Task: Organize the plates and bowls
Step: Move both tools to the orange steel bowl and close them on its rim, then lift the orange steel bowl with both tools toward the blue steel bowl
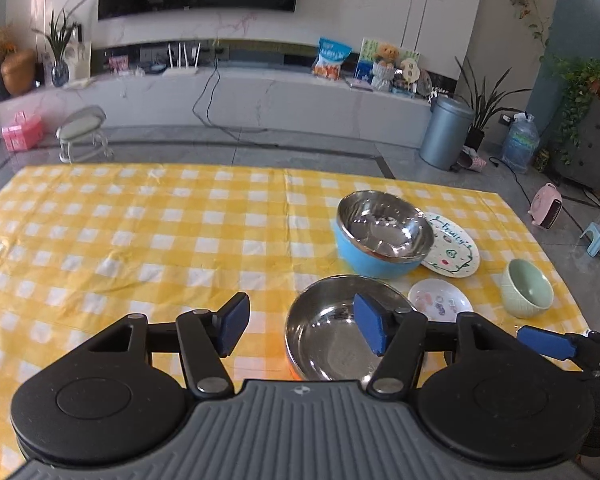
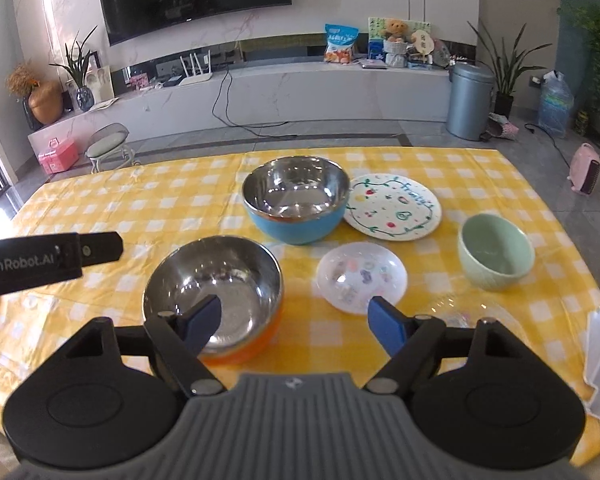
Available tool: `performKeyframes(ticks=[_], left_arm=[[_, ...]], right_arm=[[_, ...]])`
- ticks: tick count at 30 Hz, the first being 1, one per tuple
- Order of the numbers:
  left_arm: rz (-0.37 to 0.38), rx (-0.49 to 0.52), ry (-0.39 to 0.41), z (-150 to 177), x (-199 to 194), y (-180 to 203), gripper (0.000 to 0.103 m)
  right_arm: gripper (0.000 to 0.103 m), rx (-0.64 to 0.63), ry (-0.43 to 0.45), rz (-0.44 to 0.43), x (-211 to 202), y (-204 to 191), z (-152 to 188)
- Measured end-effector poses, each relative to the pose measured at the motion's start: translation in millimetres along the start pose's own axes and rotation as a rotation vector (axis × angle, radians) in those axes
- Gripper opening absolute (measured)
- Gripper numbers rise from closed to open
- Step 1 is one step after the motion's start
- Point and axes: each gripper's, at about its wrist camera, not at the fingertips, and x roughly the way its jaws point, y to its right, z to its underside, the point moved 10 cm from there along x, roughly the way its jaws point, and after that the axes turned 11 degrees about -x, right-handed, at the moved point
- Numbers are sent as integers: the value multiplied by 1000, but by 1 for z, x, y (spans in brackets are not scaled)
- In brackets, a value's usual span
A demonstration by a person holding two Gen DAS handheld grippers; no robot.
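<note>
Both tongs, left tongs (image 1: 302, 324) and right tongs (image 2: 296, 326), hang spread and empty: nothing gathered yet. The orange bowl (image 2: 212, 280) sits lower center of the frame; next likely calls for pinching its rim, nesting it into the blue bowl (image 2: 296, 196).

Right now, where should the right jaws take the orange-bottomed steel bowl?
On the near rim of the orange-bottomed steel bowl, from above and in front: one jaw inside, one outside. It sits upright and empty; its round wall looks too wide to span.
</note>
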Motion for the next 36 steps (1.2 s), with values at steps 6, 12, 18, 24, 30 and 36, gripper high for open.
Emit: performKeyframes(ticks=[6,12,18,24,30,36], left_arm=[[-23,-61,-90,10,45,-26,71],[4,-138,-194,24,70,-38,67],[13,-130,-215,32,83,-35,40],[38,-82,-226,39,88,-23,16],[36,-68,-219,40,83,-19,9],[39,-94,-225,37,60,-16,9]], right_arm=[[67,25,-80,-17,50,-4,-12],[55,64,-150,-45,86,-7,-3],[28,87,-208,-93,110,-16,14],[14,107,-227,-105,114,-19,22],[12,128,-234,-111,111,-17,23],[12,145,-230,-134,94,-17,24]])
